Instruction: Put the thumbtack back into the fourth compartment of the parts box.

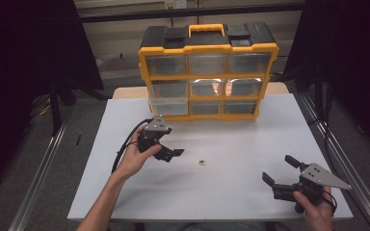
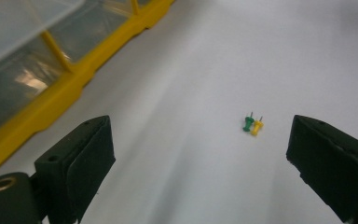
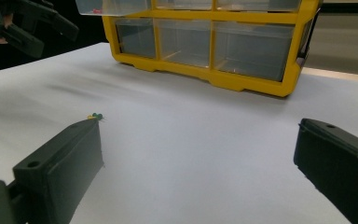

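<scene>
Your left hand-held gripper hovers over the white desk left of centre, just in front of the organizer box, and its jaws stand released, wide apart with nothing between them. Above and behind it, the middle-row drawer on the organizer's left side is pulled out toward you, a clear tray jutting past the yellow frame; in the right gripper view a few small red bits lie inside it, too small to tell what they are. To the right of your left hand-held gripper, near the middle of the desk, two pushpins lie side by side and touching: a green pushpin and a yellow pushpin, both on their sides with the metal points aimed away from the gripper in the left gripper view. There they sit ahead of the jaws, nearer the right-hand jaw, and apart from both. In the high view they show as one small speck on the bare desk. Farther right, near the front right corner of the desk, your right hand-held gripper rests low with its jaws likewise spread and holding nothing, well apart from the pins.
</scene>
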### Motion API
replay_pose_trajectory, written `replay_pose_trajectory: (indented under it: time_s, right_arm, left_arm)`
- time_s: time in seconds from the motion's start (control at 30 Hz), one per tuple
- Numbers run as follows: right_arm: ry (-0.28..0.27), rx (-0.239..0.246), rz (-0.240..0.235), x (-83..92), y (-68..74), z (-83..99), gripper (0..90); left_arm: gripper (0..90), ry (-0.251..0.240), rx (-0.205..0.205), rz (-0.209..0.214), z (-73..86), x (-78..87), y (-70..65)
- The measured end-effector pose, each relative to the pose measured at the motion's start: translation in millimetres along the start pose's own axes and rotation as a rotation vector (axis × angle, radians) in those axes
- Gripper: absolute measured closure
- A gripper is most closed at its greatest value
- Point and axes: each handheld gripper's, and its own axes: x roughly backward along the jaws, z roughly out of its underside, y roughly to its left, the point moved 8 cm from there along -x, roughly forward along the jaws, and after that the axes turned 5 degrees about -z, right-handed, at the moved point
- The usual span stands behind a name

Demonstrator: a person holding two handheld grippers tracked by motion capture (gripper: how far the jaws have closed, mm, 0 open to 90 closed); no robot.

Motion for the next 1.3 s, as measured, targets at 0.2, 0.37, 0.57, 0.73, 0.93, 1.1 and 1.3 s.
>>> replay_pose_trajectory:
  time_s: [0.2, 0.37, 0.57, 0.73, 0.93, 1.1, 1.3]
  right_arm:
    - [-0.002, -0.001, 0.004, 0.0, -0.9, 0.0, 0.8]
    - [0.000, 0.001, 0.002, -1.1, 0.0, 0.2, 0.8]
    - [0.001, 0.000, 0.002, -1.0, -0.3, 0.3, 0.9]
    - [0.004, 0.004, 0.002, -0.9, -0.7, 0.7, 0.8]
    - [0.005, 0.004, -0.003, -1.1, -0.3, 0.6, 0.8]
    - [0.006, 0.004, -0.004, -1.0, -0.1, 0.7, 0.8]
    - [0.004, -0.003, 0.000, -0.5, -0.3, 0.6, 0.8]
  left_arm:
    - [7.2, 0.023, -0.010, 0.060, 3.7, -10.9, -6.4]
    - [8.6, 0.047, -0.031, 0.101, 6.1, -19.0, -11.4]
    - [7.0, 0.084, -0.038, 0.140, 6.3, -27.6, -16.1]
    - [7.0, 0.114, -0.039, 0.128, 8.4, -34.8, -14.1]
    - [6.8, 0.122, -0.036, 0.149, 6.1, -44.5, -14.5]
    - [6.4, 0.144, -0.054, 0.185, 2.7, -48.3, -17.3]
    - [9.7, 0.174, -0.067, 0.194, 2.7, -54.6, -18.9]
